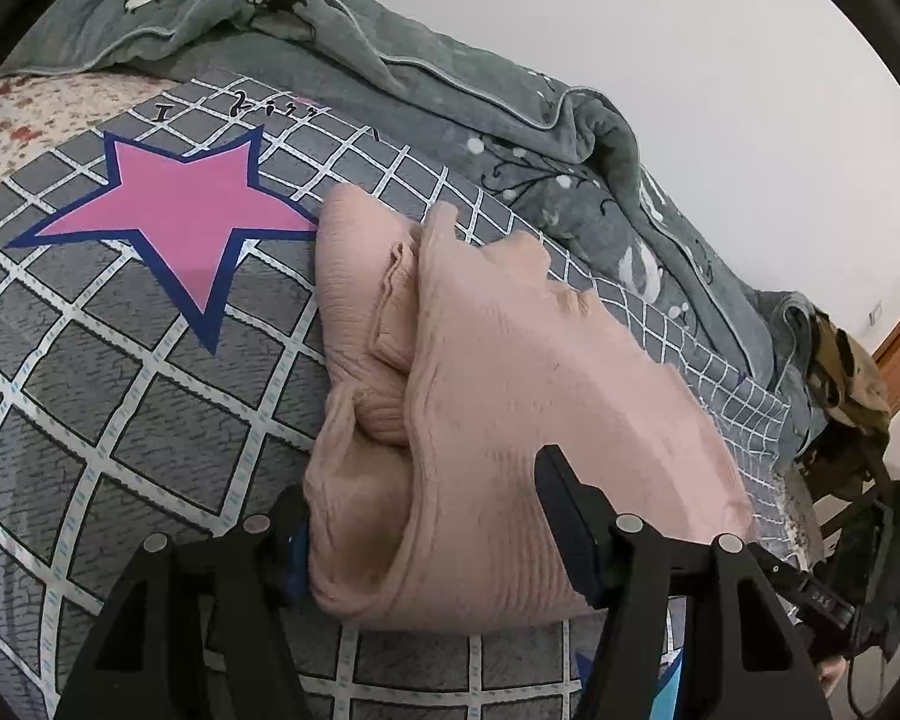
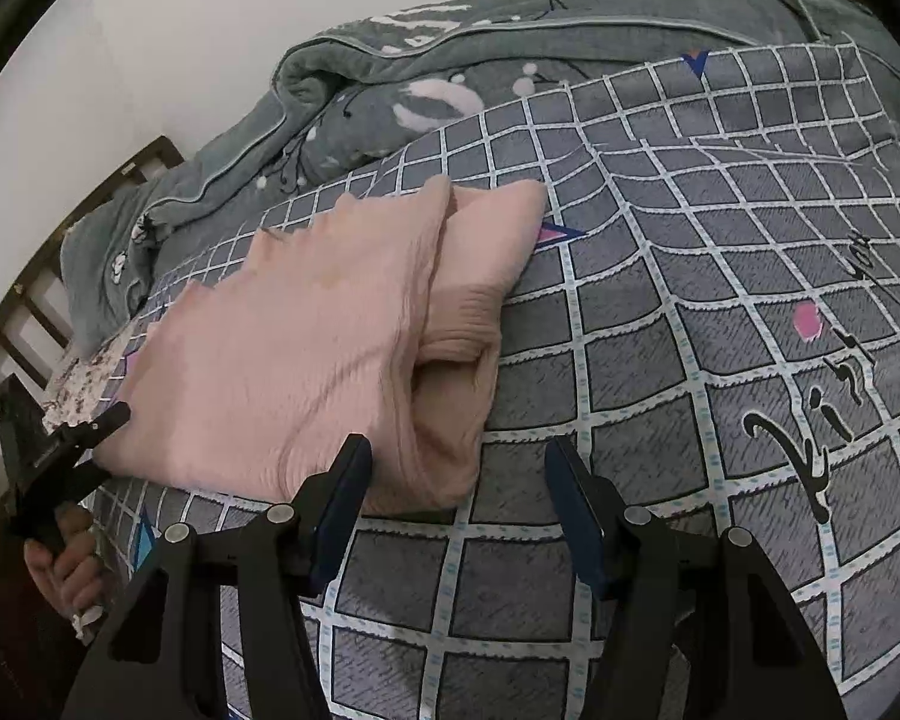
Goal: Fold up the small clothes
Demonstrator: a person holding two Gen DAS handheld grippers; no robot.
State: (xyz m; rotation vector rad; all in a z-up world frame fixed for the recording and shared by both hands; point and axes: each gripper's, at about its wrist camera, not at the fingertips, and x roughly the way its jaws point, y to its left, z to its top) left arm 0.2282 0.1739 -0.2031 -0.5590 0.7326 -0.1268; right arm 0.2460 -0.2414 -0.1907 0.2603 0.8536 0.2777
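Bed (image 1: 120,396): garment (image 1: 510,396) between left tool (image 1: 426,516)

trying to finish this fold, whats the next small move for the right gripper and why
Probably ease the right gripper forward and to its left, onto the near corner of the pink garment, then close. Its jaws stand open over bare checked bedsheet, with only the left finger at the cloth's edge. The left gripper already straddles the garment's near edge, and the folded layers look loose and uneven.

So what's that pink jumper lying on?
The pink jumper lies on a grey checked bedspread, covering one tip of its pink star. Whatever pattern sits directly beneath the jumper is hidden.
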